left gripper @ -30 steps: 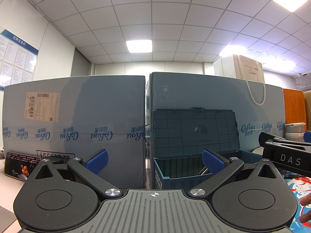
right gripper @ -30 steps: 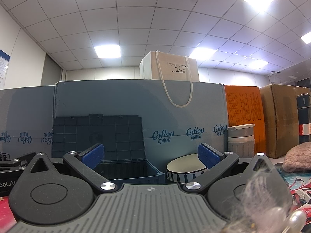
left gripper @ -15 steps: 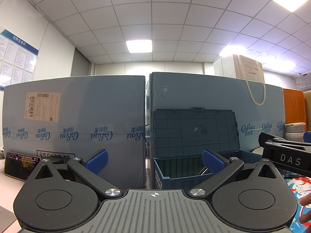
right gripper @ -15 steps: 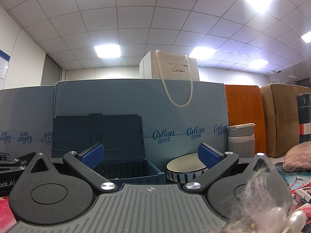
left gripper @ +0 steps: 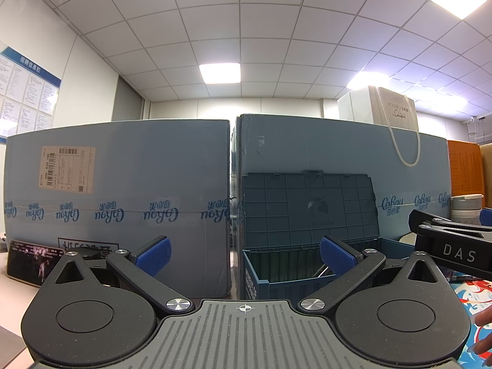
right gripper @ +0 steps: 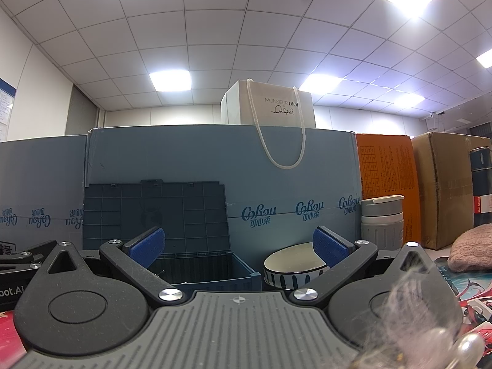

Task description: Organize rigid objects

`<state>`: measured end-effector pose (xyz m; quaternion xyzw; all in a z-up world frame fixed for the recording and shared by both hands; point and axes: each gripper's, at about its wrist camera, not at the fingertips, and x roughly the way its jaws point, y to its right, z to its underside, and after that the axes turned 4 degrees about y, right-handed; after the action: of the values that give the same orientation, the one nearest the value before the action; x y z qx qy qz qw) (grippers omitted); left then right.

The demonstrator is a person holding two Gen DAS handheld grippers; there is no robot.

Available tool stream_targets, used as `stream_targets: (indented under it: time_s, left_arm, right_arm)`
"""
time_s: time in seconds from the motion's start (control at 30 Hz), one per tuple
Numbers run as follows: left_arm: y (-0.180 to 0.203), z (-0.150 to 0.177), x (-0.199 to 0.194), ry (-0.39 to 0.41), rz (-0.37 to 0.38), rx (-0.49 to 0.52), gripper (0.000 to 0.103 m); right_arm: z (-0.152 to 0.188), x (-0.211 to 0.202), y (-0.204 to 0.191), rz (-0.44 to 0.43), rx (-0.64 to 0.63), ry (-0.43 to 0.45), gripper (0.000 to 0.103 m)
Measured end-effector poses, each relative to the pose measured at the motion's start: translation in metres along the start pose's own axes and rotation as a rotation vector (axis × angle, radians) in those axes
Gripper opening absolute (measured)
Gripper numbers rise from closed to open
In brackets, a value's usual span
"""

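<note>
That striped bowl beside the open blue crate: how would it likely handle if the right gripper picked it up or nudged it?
The striped bowl looks like glazed ceramic, so probably rigid, fairly heavy and breakable. Its glossy rim may be slippery against the fingers. Wide and low, it seems unlikely to tip; a push would probably slide it.

You had "MONSIEUR DIOR" with a signature printed on the white paper bag (right gripper: 270, 109) atop the blue cartons. The blue carton (right gripper: 292, 190) carried the repeated "CoRou" brand with Chinese characters under it; on the left carton (left gripper: 123, 184) that same print ran upside down along the tape line, and its shipping label (left gripper: 67, 167) bore a barcode with text too small to read. You saw "DAS" on the right gripper (left gripper: 458, 252) body, "Hot&Cold" on the dark flask (right gripper: 481, 196), and a faint "coffee" on the crate lid (left gripper: 310, 206).
</note>
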<state>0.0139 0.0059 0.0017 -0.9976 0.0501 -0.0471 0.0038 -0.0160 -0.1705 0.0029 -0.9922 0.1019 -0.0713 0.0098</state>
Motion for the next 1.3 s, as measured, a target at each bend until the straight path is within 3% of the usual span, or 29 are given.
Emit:
stream_targets:
  time_s: [1.3]
  left_arm:
    - [-0.0031, 0.0004, -0.0006, 0.003, 0.025, -0.021, 0.103]
  right_arm:
    - [-0.0008, 0.0020, -0.0020, -0.021, -0.017, -0.024, 0.103]
